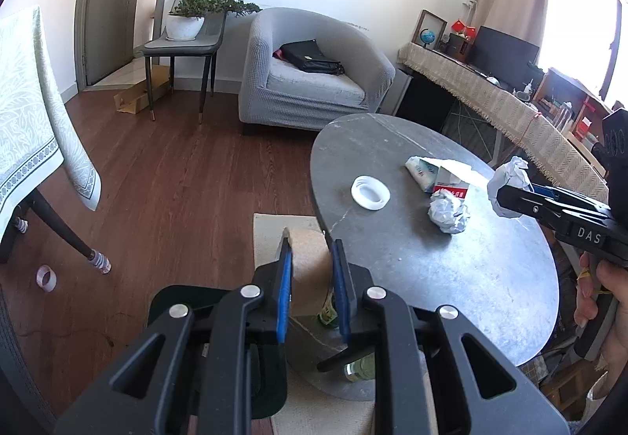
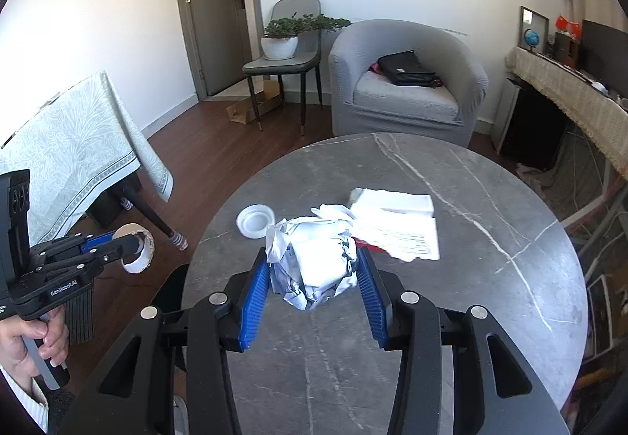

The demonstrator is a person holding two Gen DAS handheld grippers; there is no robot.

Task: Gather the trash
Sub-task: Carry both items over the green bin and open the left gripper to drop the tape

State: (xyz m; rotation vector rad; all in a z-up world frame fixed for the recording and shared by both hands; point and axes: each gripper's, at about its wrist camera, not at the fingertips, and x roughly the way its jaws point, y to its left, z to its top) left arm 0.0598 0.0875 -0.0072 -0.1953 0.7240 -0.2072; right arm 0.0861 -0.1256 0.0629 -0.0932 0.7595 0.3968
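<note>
My left gripper (image 1: 311, 242) is shut on a brown cardboard tube (image 1: 310, 270), held off the left edge of the round grey table (image 1: 451, 278). The right wrist view shows the same tube (image 2: 137, 246) in the left gripper (image 2: 139, 239) at far left. My right gripper (image 2: 312, 252) is shut on a crumpled white paper ball (image 2: 314, 266) above the table (image 2: 431, 317). From the left wrist view, the right gripper (image 1: 500, 195) holds that ball (image 1: 508, 176) in the air. A second crumpled ball (image 1: 449, 213) lies on the table.
A white lid (image 1: 371, 192) and a tissue pack (image 1: 435, 174) lie on the table. A dark bin (image 1: 219, 317) stands on the floor under my left gripper. A tape roll (image 1: 46, 277) lies on the wooden floor by a cloth-covered table (image 1: 27, 121). A grey armchair (image 1: 314, 82) stands behind.
</note>
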